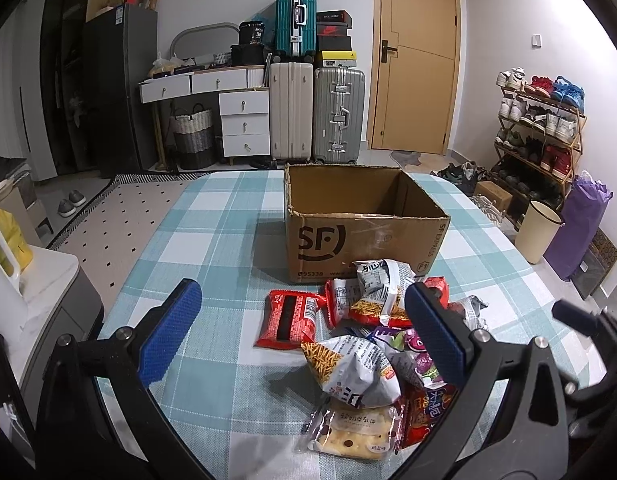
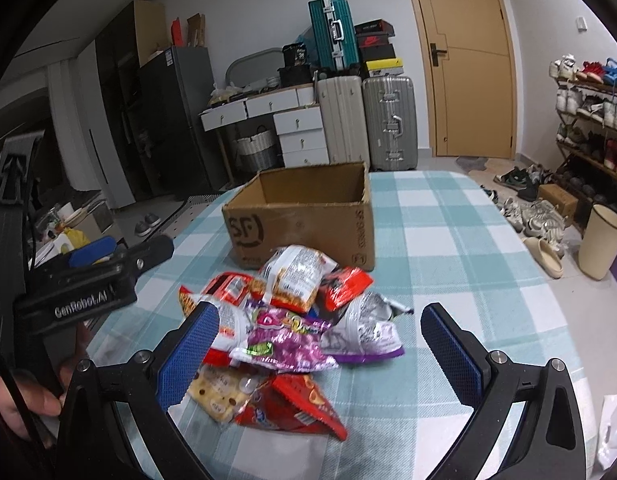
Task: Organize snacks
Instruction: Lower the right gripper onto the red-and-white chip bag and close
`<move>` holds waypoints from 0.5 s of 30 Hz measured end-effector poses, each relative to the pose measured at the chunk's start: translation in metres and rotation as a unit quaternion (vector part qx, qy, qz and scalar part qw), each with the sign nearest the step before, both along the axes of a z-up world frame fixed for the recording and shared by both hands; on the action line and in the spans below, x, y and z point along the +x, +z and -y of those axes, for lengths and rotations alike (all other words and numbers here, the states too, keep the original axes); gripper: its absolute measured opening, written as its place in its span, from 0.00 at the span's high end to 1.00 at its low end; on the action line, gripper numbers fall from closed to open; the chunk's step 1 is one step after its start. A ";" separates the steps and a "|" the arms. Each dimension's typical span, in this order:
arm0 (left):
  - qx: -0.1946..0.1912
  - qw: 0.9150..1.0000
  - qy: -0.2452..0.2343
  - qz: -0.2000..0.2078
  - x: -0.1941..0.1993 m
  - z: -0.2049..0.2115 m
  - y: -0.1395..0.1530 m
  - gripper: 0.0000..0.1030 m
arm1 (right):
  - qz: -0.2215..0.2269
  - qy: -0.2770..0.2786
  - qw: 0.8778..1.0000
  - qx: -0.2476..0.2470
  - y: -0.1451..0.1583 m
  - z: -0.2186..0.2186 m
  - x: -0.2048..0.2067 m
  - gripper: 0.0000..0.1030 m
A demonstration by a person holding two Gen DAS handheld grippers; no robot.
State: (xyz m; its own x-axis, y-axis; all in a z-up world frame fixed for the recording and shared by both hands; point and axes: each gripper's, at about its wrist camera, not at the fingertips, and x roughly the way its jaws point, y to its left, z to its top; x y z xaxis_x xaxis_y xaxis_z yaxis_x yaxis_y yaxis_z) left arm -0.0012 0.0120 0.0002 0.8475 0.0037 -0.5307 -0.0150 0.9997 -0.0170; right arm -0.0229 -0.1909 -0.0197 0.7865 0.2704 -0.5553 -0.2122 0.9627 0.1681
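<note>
Left gripper (image 1: 304, 322), right gripper (image 2: 322, 344): fingers spread, empty, over snack pile (image 2: 292, 320); cardboard box (image 1: 348, 240) behind.

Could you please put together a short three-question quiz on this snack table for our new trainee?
1. True or false: the cardboard box already holds snacks.
2. Are the left gripper and right gripper open or shut?
3. Where does the snack pile lie relative to the box: A) inside it, B) on the table in front of it, C) behind it?

Key: 1. False, what shows of its inside is bare. 2. Both open, holding nothing. 3. B.
</note>
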 end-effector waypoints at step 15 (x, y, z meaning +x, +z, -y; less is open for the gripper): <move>-0.006 1.000 0.008 -0.003 0.004 -0.008 -0.007 0.01 | -0.058 0.025 0.998 0.020 -0.055 -0.012 0.002 0.00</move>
